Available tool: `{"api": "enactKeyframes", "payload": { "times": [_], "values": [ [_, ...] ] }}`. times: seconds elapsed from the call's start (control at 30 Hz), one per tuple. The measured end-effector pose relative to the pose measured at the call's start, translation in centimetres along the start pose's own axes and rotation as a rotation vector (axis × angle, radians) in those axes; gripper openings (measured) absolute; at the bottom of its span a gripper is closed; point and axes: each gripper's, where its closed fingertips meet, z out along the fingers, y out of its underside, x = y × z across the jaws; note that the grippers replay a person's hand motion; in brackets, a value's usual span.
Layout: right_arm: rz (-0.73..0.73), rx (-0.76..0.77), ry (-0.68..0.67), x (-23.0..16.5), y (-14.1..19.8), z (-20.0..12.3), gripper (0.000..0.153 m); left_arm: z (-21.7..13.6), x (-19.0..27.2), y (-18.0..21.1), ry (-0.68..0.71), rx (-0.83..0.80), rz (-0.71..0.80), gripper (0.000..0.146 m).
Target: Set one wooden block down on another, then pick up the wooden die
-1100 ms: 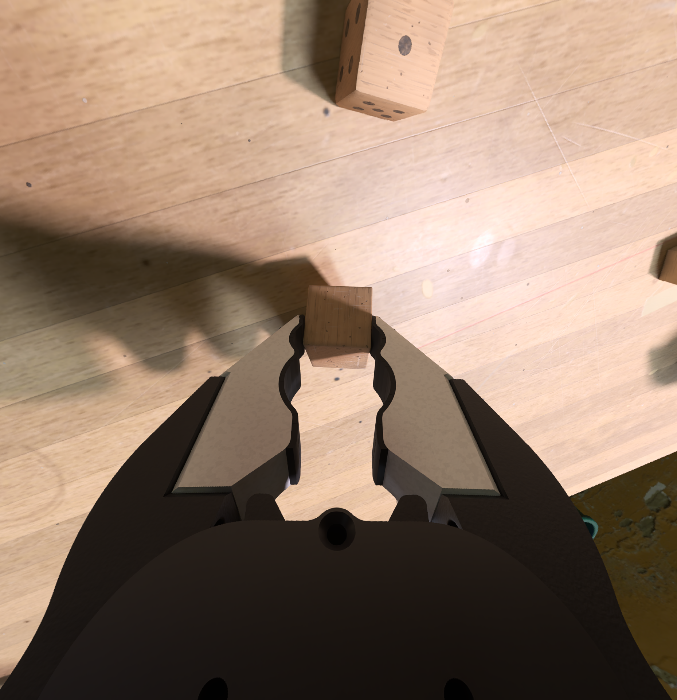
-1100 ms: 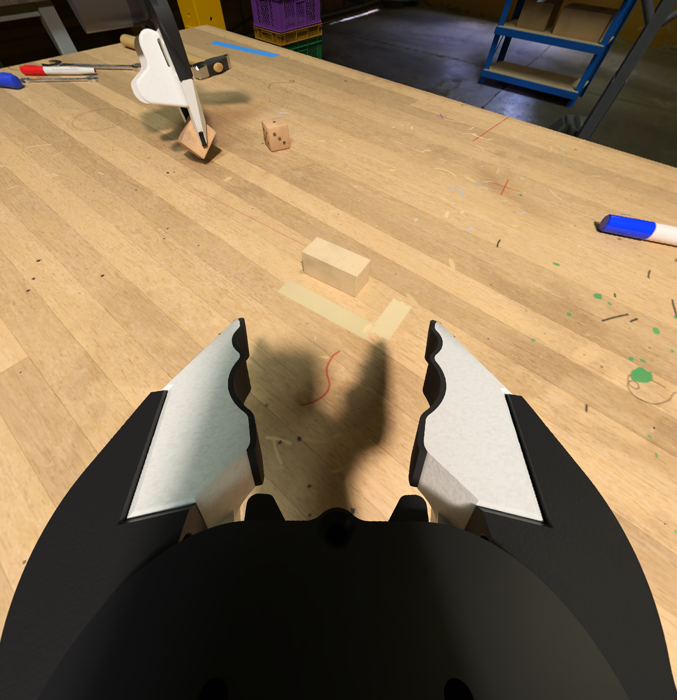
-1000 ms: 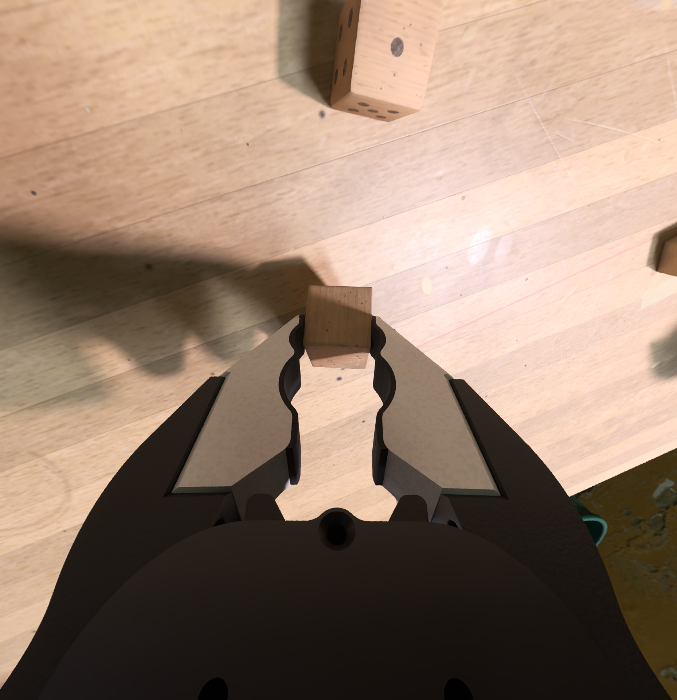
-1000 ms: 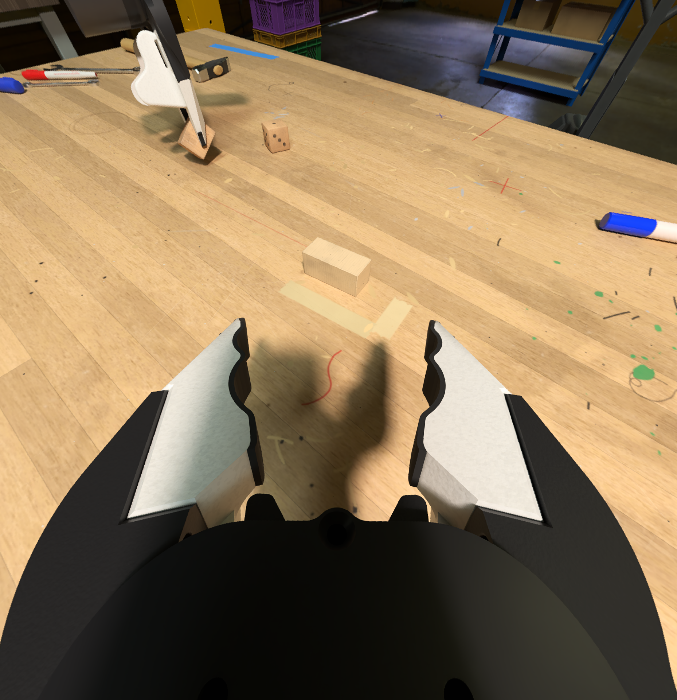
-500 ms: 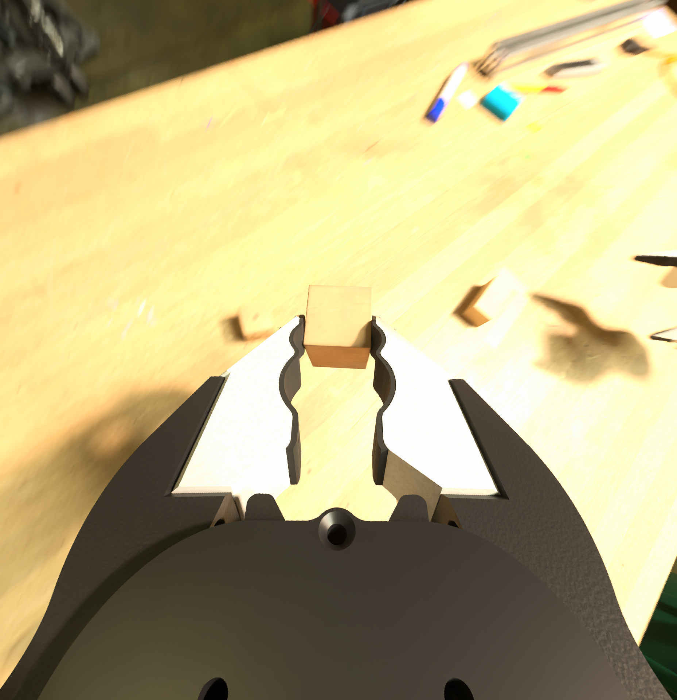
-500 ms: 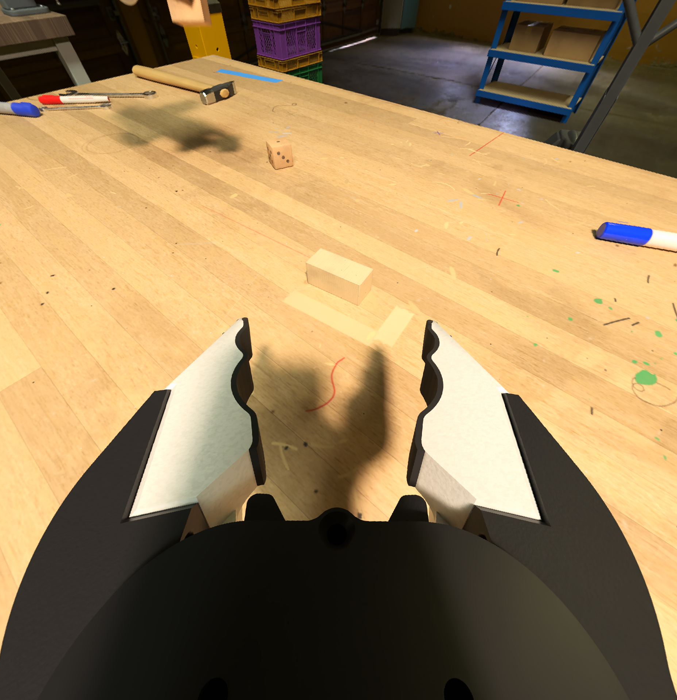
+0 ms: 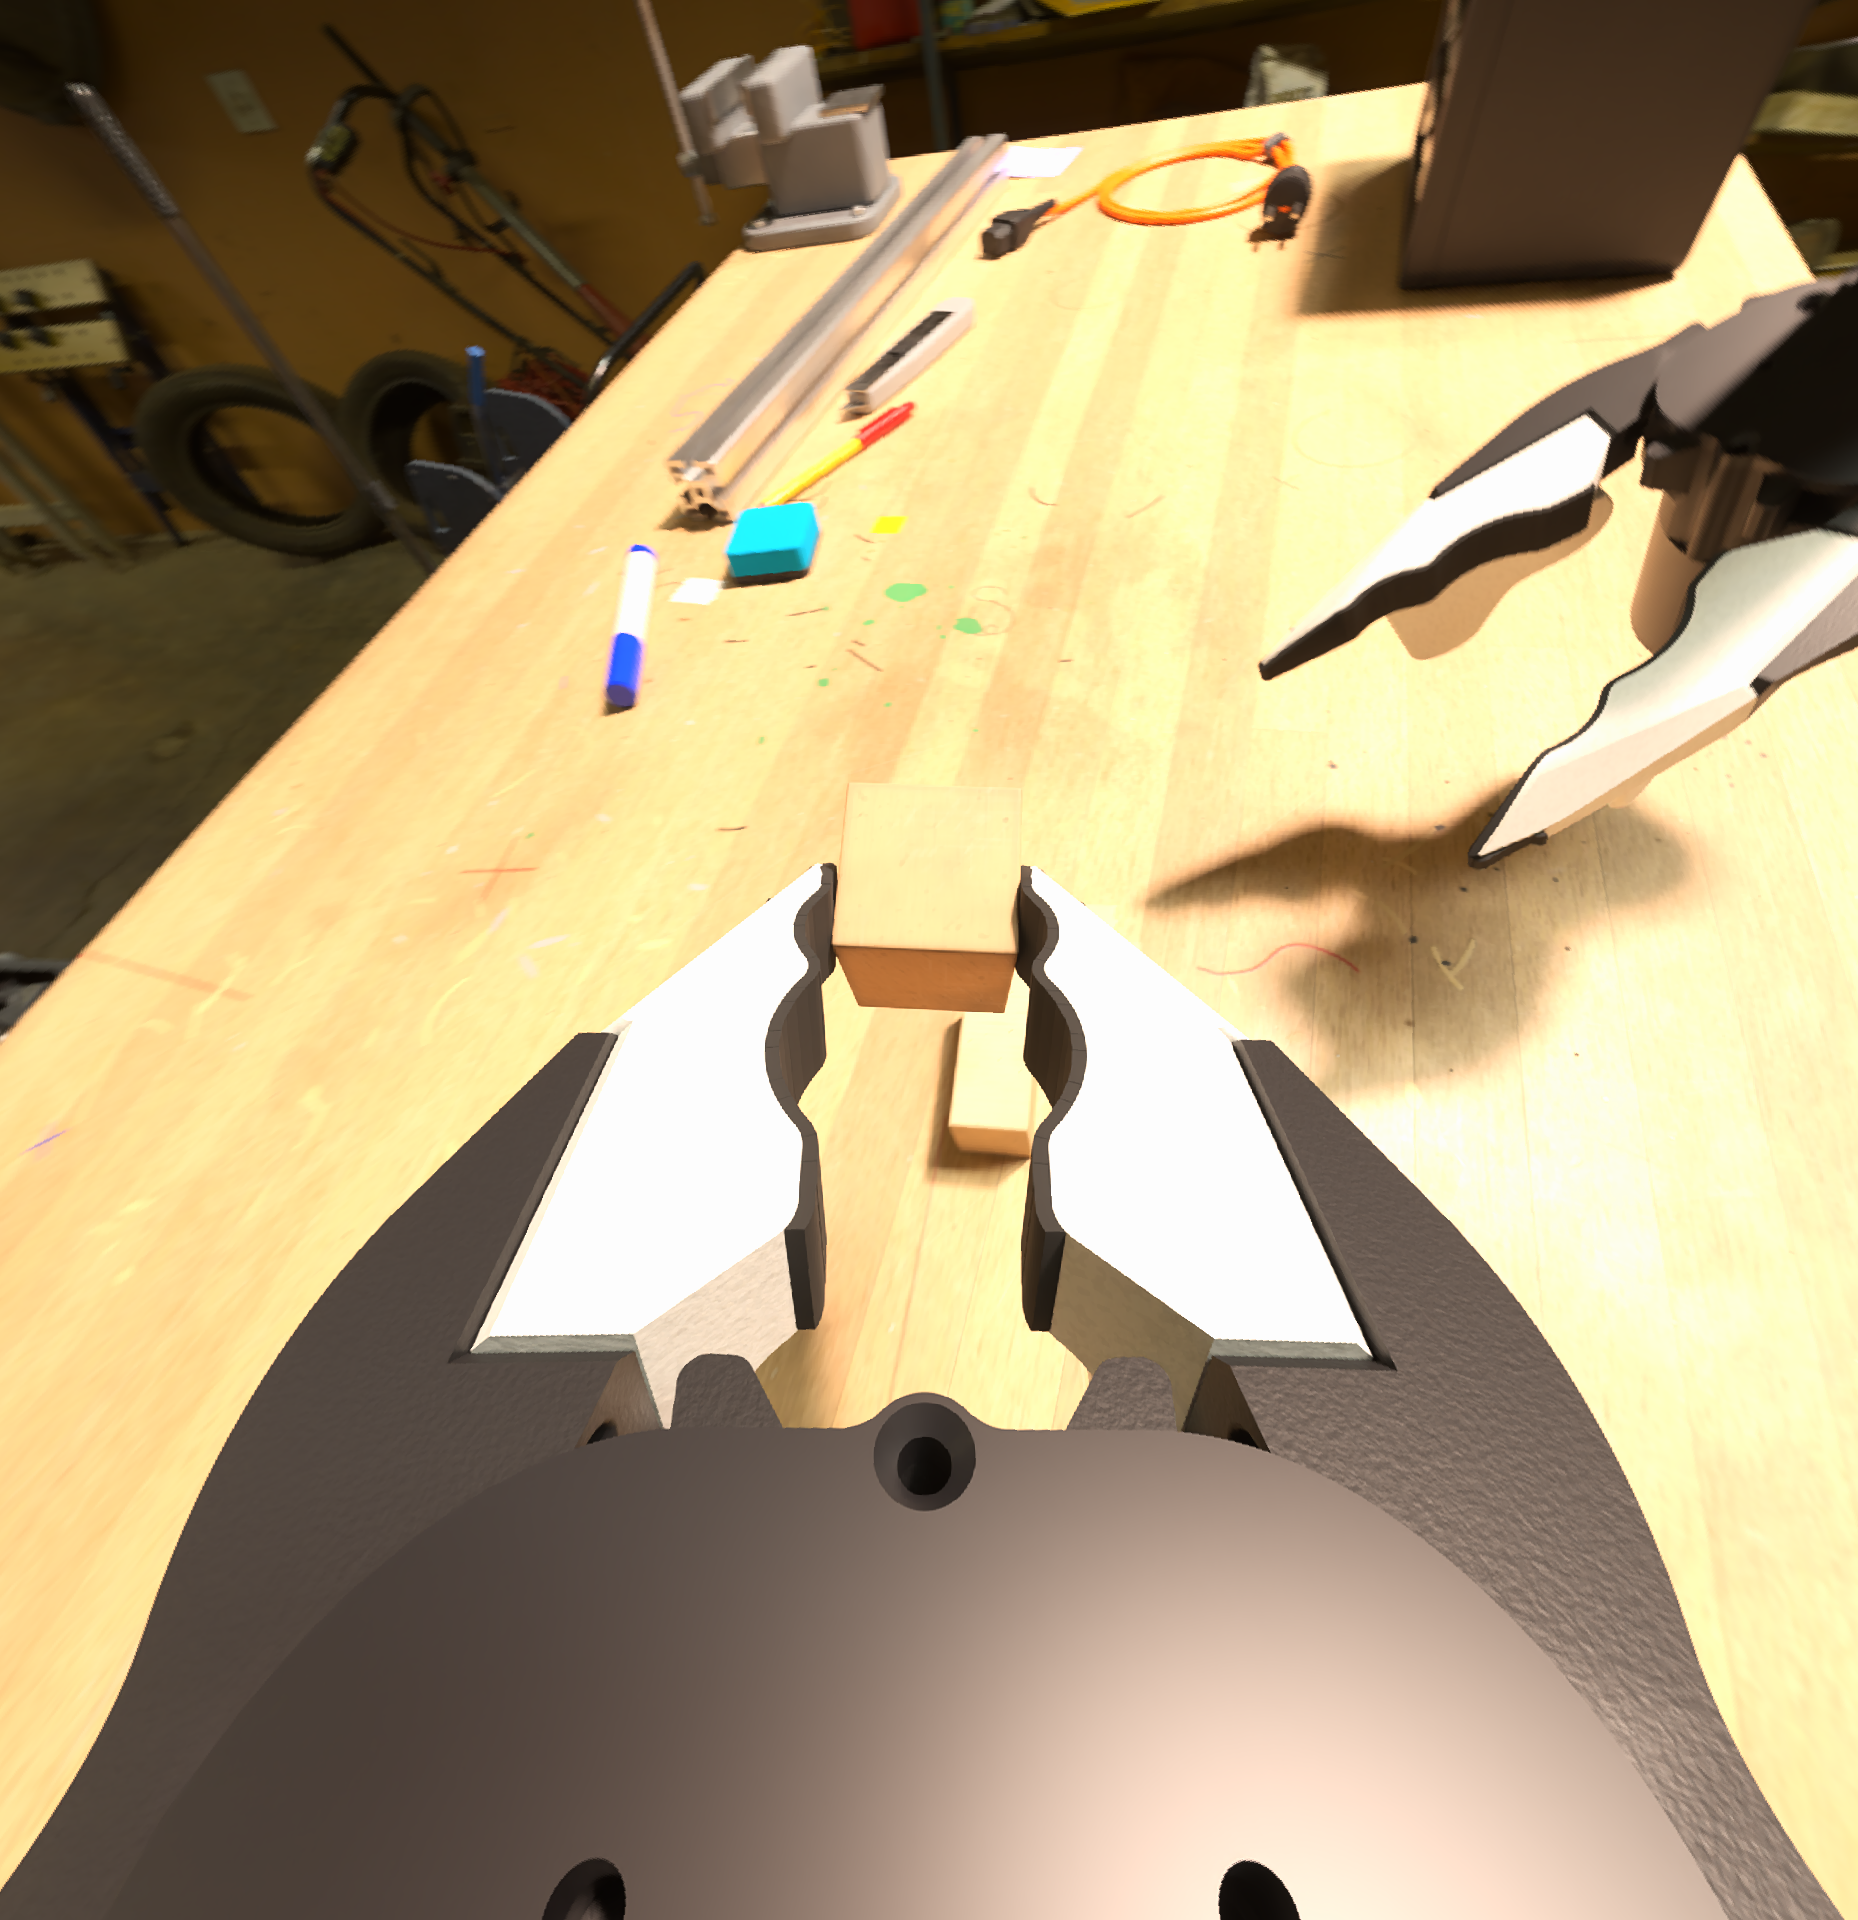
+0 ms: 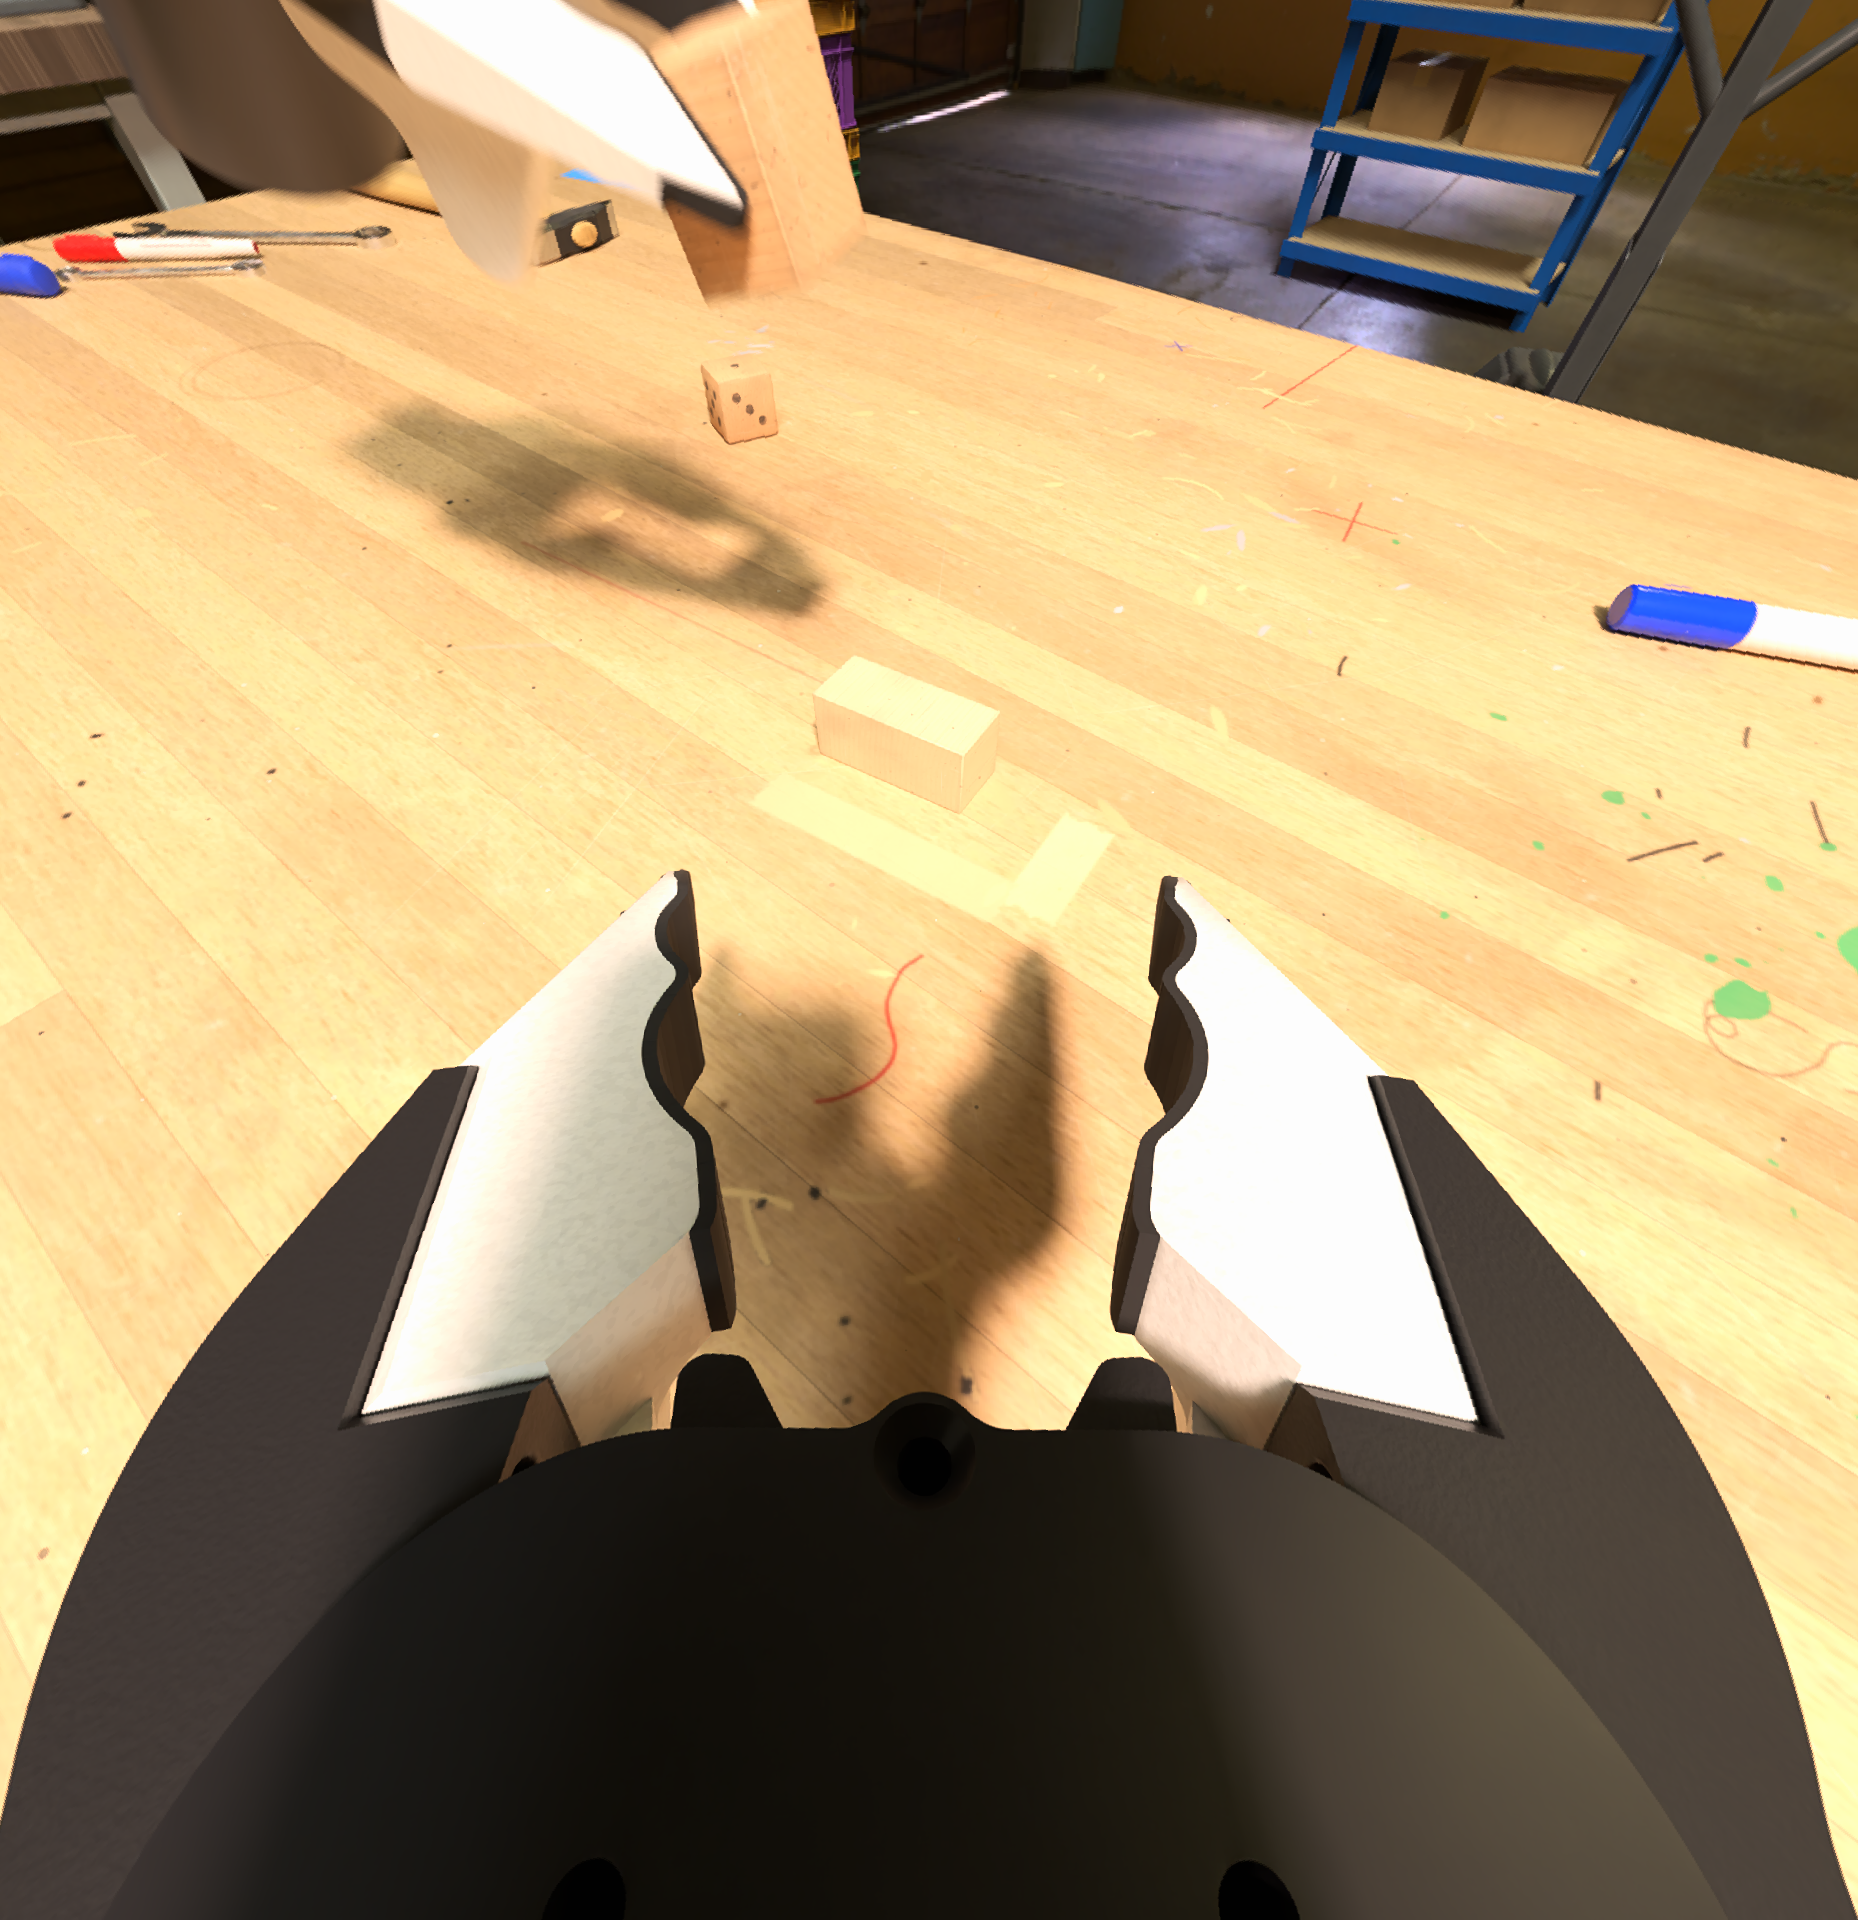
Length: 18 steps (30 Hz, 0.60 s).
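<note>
The left gripper (image 7: 925,914) pinches a wooden block (image 7: 925,894) high over the pale block (image 8: 904,727) on the bench, the wide-spread right gripper (image 8: 925,1039) idling nearby; released off-centre, it could tumble toward the wooden die (image 8: 739,401).

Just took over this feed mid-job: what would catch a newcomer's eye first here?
The left gripper holds a small wooden cube in the air above the workbench, with a pale wooden block lying below. The right gripper hangs open and empty facing that block, and the wooden die sits farther back.
</note>
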Motion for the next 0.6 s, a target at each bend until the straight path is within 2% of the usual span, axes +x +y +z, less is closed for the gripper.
{"api": "enactKeyframes", "payload": {
  "times": [0.23, 0.4, 0.6],
  "values": [
    [0.013, 0.008, 0.014, 0.5, 0.1, -0.2, 0.086, 5.4, 1.5, 3.7, 0.101, -0.022, 0.006, 0.034],
    [0.014, 0.009, 0.008, 0.5, 0.1, 0.0, 0.086, 6.6, 1.3, 6.0, 0.147, -0.068, -0.041, 0.034],
    [0.022, 0.006, -0.006, 0.4, 0.2, 0.4, 0.086, 6.8, 1.4, 6.6, 0.181, -0.067, -0.057, 0.034]
  ]
}}
